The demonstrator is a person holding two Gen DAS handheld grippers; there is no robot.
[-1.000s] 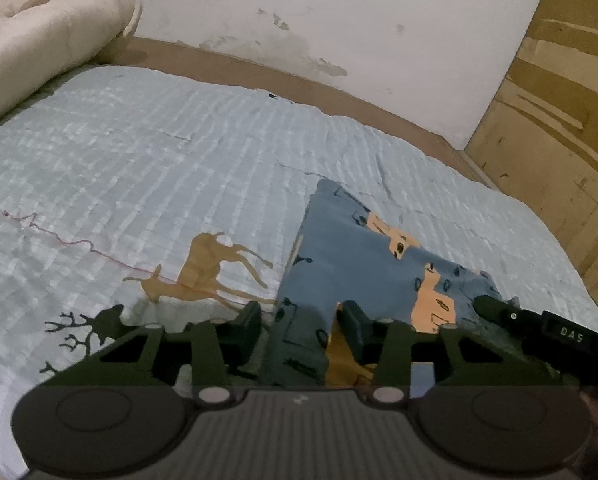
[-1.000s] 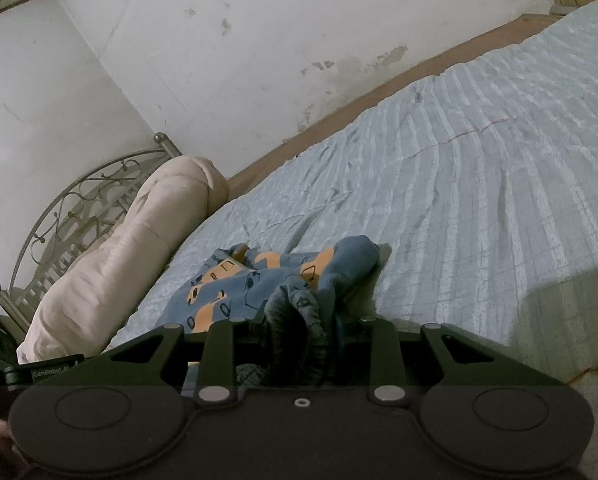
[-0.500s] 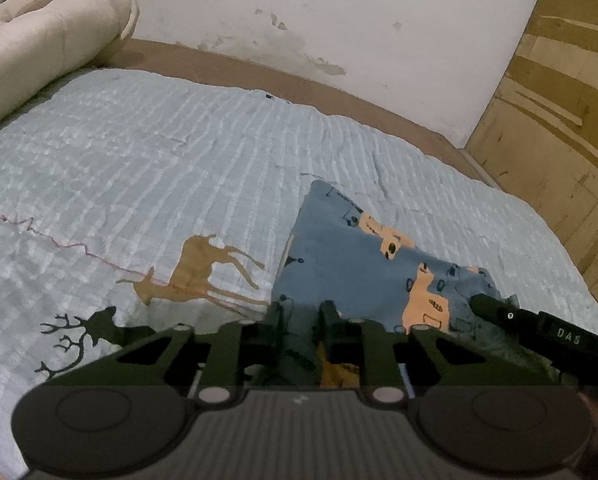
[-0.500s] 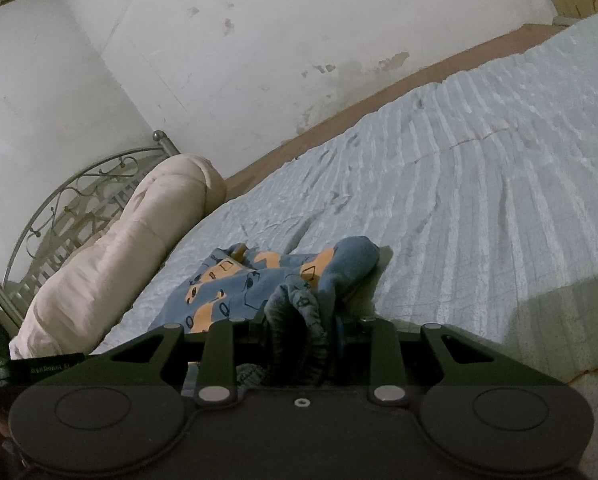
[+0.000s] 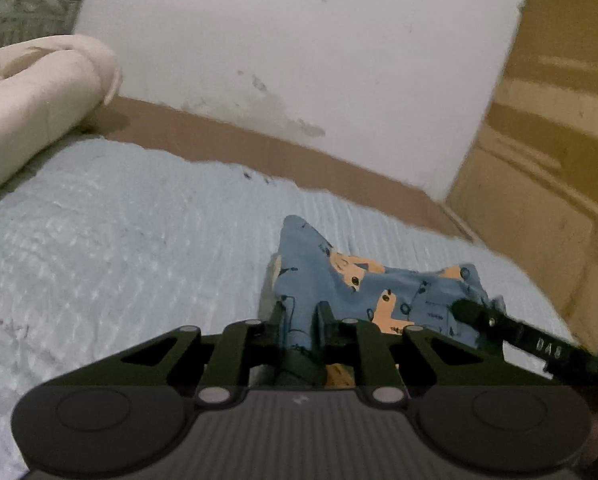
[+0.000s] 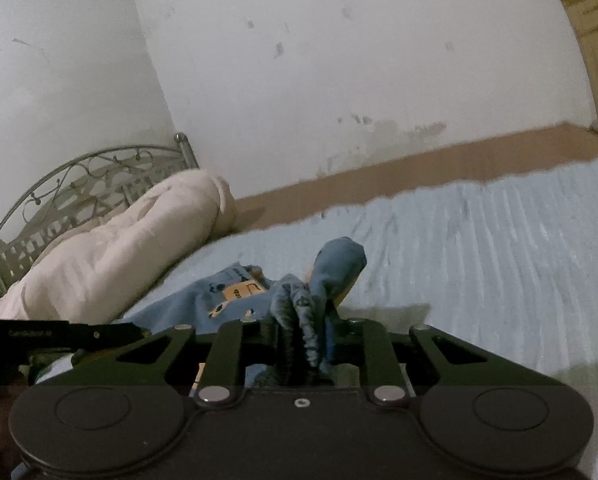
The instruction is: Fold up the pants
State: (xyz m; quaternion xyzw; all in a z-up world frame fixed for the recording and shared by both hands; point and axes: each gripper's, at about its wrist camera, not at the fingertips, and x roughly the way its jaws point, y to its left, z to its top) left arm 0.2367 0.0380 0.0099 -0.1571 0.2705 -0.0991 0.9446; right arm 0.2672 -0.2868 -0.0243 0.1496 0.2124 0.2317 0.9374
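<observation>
The blue pants with orange and dark prints hang bunched between both grippers above the light blue bedspread. My left gripper is shut on one edge of the pants. My right gripper is shut on a gathered fold of the pants, which sticks up past the fingertips. The rest of the cloth trails down to the left. The right gripper's finger shows at the right of the left wrist view, and the left gripper's finger at the left of the right wrist view.
A rolled cream duvet lies at the head of the bed by a metal headboard. A white wall and brown bed frame edge run behind. A wooden panel stands at the right.
My left gripper closed on the pants edge, then both grippers lifted the pants off the bedspread. The views tilted up toward the wall.
</observation>
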